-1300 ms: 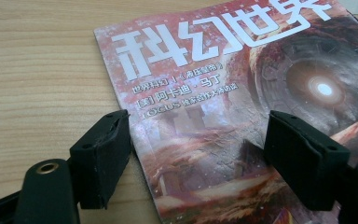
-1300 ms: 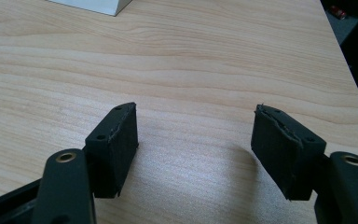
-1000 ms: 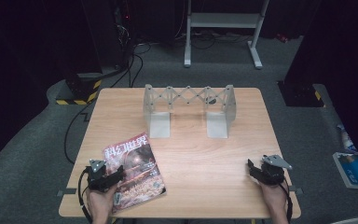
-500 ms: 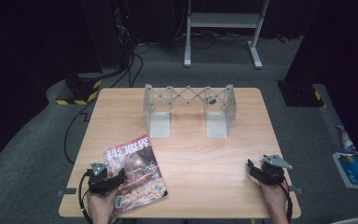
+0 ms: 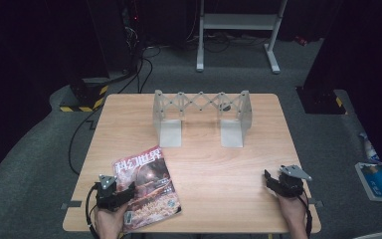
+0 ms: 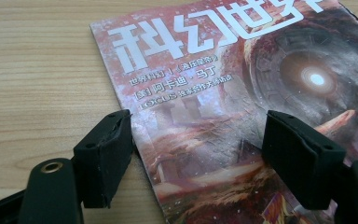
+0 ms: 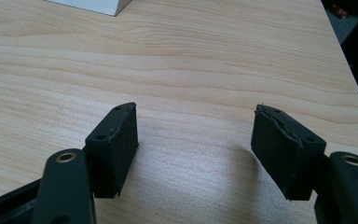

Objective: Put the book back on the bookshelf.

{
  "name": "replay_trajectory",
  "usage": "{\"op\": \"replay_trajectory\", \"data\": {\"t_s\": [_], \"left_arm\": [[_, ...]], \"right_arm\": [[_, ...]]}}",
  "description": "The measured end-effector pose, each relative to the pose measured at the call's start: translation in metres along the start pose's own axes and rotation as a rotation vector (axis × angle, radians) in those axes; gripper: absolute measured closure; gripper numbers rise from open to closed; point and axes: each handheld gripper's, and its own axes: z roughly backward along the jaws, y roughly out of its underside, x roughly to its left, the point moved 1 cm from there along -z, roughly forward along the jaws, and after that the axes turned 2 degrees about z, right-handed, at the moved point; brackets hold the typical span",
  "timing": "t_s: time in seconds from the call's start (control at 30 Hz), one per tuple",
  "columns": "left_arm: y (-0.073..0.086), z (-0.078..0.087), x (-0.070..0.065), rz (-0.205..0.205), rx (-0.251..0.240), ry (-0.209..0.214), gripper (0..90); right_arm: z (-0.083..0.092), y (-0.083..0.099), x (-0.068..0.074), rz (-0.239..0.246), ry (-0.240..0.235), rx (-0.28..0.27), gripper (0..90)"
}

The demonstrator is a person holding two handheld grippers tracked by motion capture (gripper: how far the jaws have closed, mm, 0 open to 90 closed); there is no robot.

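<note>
1. The magazine [image 5: 147,188] lies flat in the lower left of the high view, tilted, its bottom edge near the table's [image 5: 214,164] near edge. Bare wood runs right of it and up toward the frame's middle.
2. Its cover is reddish, with large white characters along the top and a glowing ring design; the left gripper view shows smaller print lines beneath the title.
3. Your left gripper [image 6: 198,149] rests at the magazine's lower left part, jaws wide apart. In the left gripper view one jaw stands over wood just off the cover's left edge, the other over the cover; nothing is clamped.
4. Your right gripper [image 7: 196,149] sits lower right of the high view, well apart from the magazine, jaws spread over bare wood near the table's right edge.
5. A grey folding rack [image 5: 202,117] stands at centre top of the table.
</note>
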Motion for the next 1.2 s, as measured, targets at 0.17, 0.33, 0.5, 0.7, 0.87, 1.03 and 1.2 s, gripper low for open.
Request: {"op": "replay_trajectory", "data": {"t_s": [0.17, 0.33, 0.5, 0.7, 0.87, 1.03, 1.2], "left_arm": [[0.0, 0.0, -0.002, -0.003, 0.004, 0.004, 24.7], [-0.002, -0.001, -0.006, -0.009, 0.009, 0.007, 24.9], [-0.003, -0.004, -0.012, -0.018, 0.012, 0.015, 25.3], [-0.005, -0.006, -0.018, -0.023, 0.013, 0.024, 25.6], [-0.007, -0.009, -0.022, -0.029, 0.015, 0.031, 25.6], [-0.009, -0.013, -0.029, -0.039, 0.015, 0.037, 25.9], [-0.01, -0.014, -0.033, -0.042, 0.015, 0.041, 26.2]], "right_arm": [[0.0, 0.0, 0.0, 0.001, 0.0, 0.0, 31.7], [0.0, 0.0, 0.0, 0.0, 0.001, 0.002, 31.7], [0.0, 0.0, 0.0, 0.002, 0.0, 0.002, 31.7], [0.0, 0.0, 0.0, 0.004, -0.002, 0.002, 32.1], [0.0, 0.0, 0.0, 0.005, -0.003, 0.003, 32.3], [0.0, 0.0, 0.0, 0.004, -0.007, 0.004, 33.0], [0.0, 0.0, 0.0, 0.002, -0.009, 0.005, 33.0]]}}
